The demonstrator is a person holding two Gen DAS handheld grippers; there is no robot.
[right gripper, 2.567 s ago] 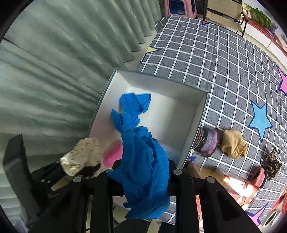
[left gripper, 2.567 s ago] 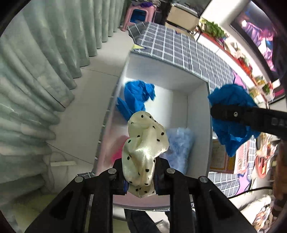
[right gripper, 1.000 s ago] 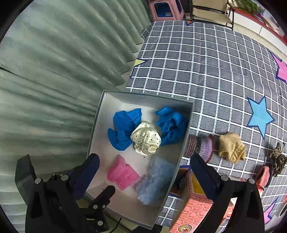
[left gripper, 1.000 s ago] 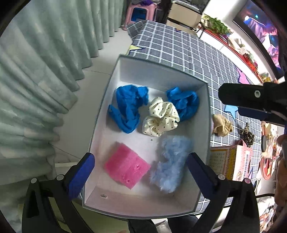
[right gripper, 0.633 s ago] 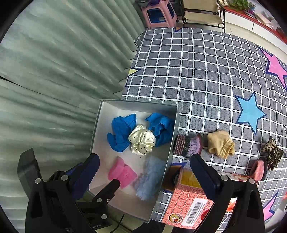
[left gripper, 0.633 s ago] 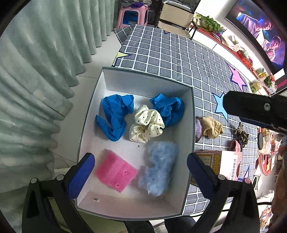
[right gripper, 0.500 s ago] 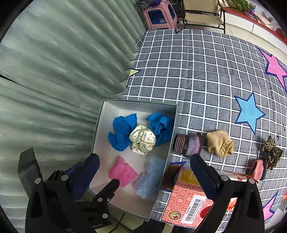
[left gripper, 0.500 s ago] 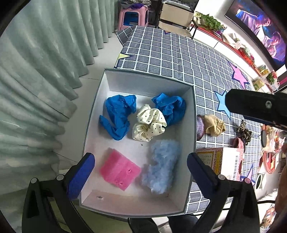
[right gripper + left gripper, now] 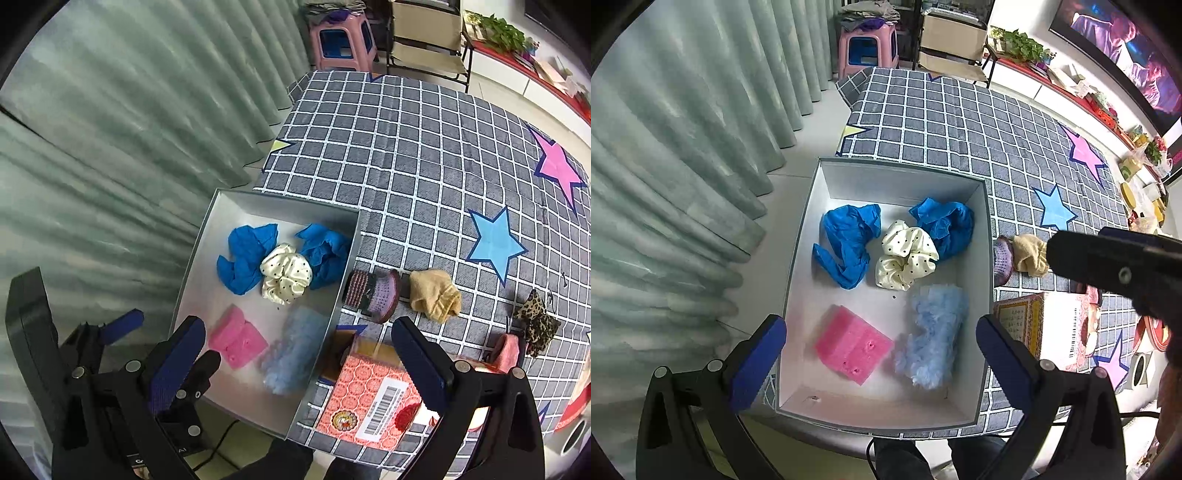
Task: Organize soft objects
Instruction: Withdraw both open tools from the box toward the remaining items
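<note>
A white open box (image 9: 900, 183) (image 9: 280, 211) sits at the near left edge of a grey checked mat. Inside lie two blue cloths (image 9: 847, 243) (image 9: 946, 223), a cream dotted scrunchie (image 9: 907, 259) (image 9: 285, 274), a pink sponge (image 9: 852, 344) (image 9: 236, 341) and a pale blue fluffy piece (image 9: 932, 335) (image 9: 291, 354). Both grippers hover high above the box. My left gripper (image 9: 881, 360) is open and holds nothing. My right gripper (image 9: 297, 363) is also open with nothing in it. On the mat right of the box lie a purple knit piece (image 9: 373, 295), a tan cloth (image 9: 434, 293), a leopard scrunchie (image 9: 535, 325) and a pink item (image 9: 508, 349).
A red patterned carton (image 9: 369, 398) stands against the box's near right corner. Green curtains (image 9: 683, 147) hang along the left. A pink stool (image 9: 341, 37) and a folding chair (image 9: 428, 33) stand beyond the mat's far end. The person's legs (image 9: 942, 458) show at the bottom.
Both grippers let go of their loads, the dotted scrunchie and a blue cloth, which now lie in the box. Both opened wide and rose away from the box.
</note>
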